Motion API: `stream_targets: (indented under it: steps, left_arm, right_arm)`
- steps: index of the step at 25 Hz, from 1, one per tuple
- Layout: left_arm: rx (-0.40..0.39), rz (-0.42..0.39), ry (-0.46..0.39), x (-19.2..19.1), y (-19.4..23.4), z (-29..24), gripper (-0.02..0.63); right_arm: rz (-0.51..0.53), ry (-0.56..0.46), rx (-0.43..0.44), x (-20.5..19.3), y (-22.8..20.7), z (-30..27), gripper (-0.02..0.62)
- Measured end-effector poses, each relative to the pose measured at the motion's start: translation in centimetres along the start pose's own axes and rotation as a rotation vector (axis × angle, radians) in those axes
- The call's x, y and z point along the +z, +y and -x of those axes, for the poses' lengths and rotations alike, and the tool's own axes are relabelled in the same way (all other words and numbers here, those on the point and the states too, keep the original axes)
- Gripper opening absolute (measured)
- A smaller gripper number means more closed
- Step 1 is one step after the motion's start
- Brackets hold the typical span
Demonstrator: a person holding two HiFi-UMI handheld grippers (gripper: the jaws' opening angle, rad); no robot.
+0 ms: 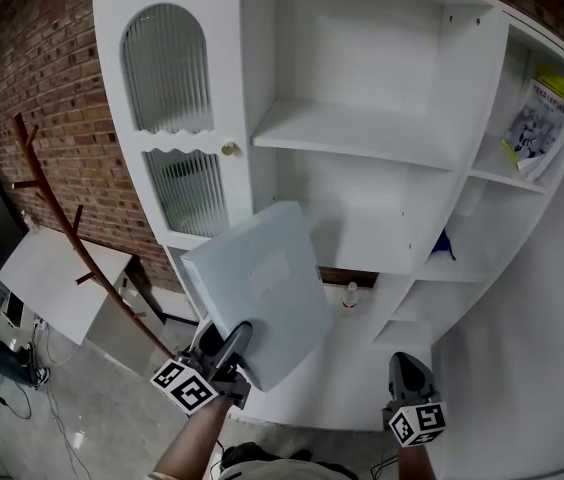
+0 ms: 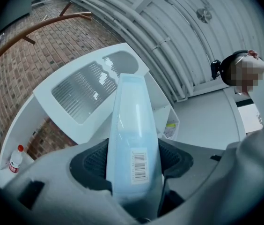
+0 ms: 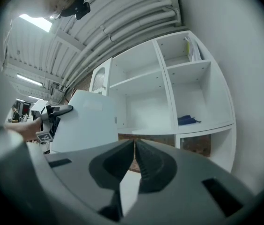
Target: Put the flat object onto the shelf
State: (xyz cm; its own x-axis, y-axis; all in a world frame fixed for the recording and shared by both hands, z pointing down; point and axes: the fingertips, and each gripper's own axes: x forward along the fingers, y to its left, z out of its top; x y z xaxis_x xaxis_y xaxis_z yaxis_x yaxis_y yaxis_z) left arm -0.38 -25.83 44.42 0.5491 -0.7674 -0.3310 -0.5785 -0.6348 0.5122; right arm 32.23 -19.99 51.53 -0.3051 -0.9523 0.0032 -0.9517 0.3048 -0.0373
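Gripping the near lower corner of the flat pale-blue case (image 1: 262,288), the left claw (image 1: 230,348) holds it up in the air, tilted, in front of the white shelf unit (image 1: 362,133) and touching none of its boards. The left gripper view shows the case (image 2: 132,135) edge-on, clamped between both pads, its near end buried between the jaws and a barcode label (image 2: 140,164) on its narrow side. From the head view the case hides part of the unit's lower middle compartment.

The right claw (image 1: 409,366) hangs empty to the right, low before the unit; its own view shows the jaws (image 3: 134,158) clenched together with nothing between them.

On the left of the unit is a door with ribbed glass (image 1: 167,68) and a small brass knob (image 1: 228,149). A leaflet (image 1: 537,118) leans in the upper right compartment, its print too small to read. A blue item (image 1: 444,245) lies in the compartment below; what it is cannot be told. A small red-capped bottle (image 1: 350,296) stands low on the unit, just right of the case. Both forearms are cut off at the bottom edge.
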Motion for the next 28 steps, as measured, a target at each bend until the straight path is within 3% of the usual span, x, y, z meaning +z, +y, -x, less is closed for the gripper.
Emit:
stream_targets:
  steps: [10,21,28]
  left_arm:
    - [-0.047,0.003,-0.061,1.8,-1.8,-4.2,0.293]
    - [-0.095,0.083,-0.109,2.7,-1.0,-8.5,0.293]
    - [-0.085,0.126,-0.151,2.7,-0.7,-11.0,0.293]
  right_arm:
    - [-0.016,0.001,0.021,-0.8,0.9,-1.5,0.031]
    - [0.006,-0.024,-0.034,1.3,0.4,-2.7,0.031]
    - [0.016,-0.025,-0.032,1.9,-0.1,-3.8,0.031]
